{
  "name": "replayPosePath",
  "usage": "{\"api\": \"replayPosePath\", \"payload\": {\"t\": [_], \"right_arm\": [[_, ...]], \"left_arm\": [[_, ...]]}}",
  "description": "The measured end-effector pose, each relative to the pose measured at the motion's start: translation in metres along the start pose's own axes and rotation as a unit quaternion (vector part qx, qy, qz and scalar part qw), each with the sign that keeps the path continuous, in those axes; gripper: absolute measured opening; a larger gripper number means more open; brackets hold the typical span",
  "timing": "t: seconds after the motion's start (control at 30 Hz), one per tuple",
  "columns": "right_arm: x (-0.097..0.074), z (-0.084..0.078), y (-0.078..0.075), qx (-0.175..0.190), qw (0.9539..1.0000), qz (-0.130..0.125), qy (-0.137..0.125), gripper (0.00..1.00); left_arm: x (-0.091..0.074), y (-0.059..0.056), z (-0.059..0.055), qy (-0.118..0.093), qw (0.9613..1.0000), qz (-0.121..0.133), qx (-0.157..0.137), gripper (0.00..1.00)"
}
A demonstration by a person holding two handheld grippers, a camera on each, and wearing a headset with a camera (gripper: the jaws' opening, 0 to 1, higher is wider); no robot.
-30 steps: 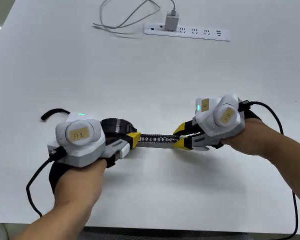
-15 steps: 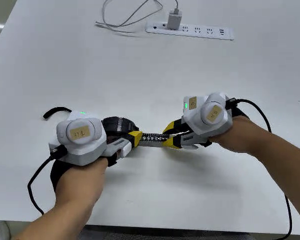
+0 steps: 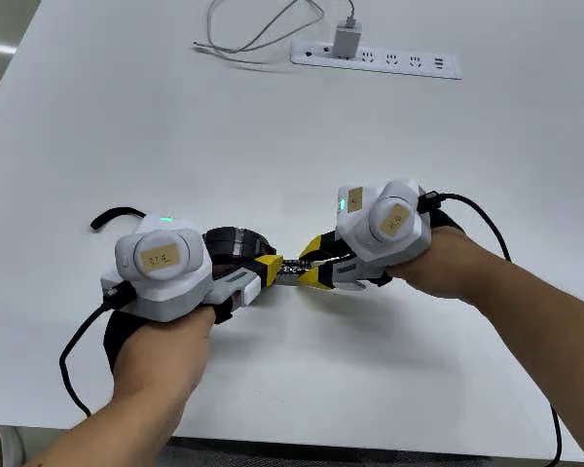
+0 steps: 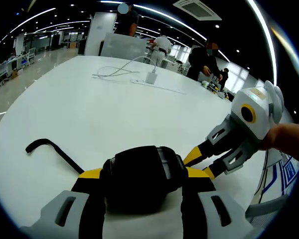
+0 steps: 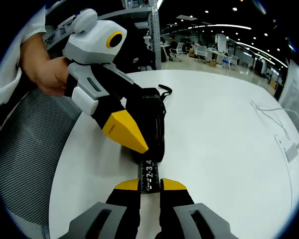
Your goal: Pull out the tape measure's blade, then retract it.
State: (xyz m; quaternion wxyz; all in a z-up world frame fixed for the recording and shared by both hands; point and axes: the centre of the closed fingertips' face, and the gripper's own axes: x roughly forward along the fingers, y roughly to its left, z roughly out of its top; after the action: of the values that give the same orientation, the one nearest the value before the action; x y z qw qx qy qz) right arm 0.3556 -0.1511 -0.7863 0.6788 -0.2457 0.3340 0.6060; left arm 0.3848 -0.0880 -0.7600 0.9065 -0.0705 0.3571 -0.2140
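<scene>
The black tape measure (image 3: 232,245) lies on the white table (image 3: 273,126), clamped by my left gripper (image 3: 261,269); its case (image 4: 139,174) sits between the yellow-tipped fingers (image 4: 91,174) in the left gripper view. A short stretch of blade (image 5: 149,175) with black numbers sticks out of the case (image 5: 150,122). My right gripper (image 5: 149,185) is shut on the blade's end, close to the case. In the head view the right gripper (image 3: 311,273) nearly meets the left one, with a sliver of blade (image 3: 290,274) between them. The black wrist strap (image 4: 52,149) trails off to the left.
A white power strip (image 3: 375,60) with a plugged charger and a looped white cable (image 3: 258,34) lies at the table's far edge. Gripper cables hang off the near edge. People stand in the background of the left gripper view.
My right gripper has moved left towards the tape measure's case, and the exposed blade has shortened from a long strip to a short stub. The left gripper has kept hold of the case.
</scene>
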Motion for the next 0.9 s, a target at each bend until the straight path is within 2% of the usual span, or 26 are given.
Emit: {"api": "replayPosePath", "payload": {"t": [0.53,0.9], "right_arm": [[0.016,0.016,0.002,-0.002,0.9998,0.007,-0.017,0.1],[0.017,0.015,0.001,-0.002,0.9998,0.004,-0.017,0.11]], "left_arm": [[0.001,0.0,-0.001,-0.002,1.0,0.0,0.005,0.57],[0.002,0.0,-0.001,-0.003,1.0,0.0,-0.001,0.58]]}}
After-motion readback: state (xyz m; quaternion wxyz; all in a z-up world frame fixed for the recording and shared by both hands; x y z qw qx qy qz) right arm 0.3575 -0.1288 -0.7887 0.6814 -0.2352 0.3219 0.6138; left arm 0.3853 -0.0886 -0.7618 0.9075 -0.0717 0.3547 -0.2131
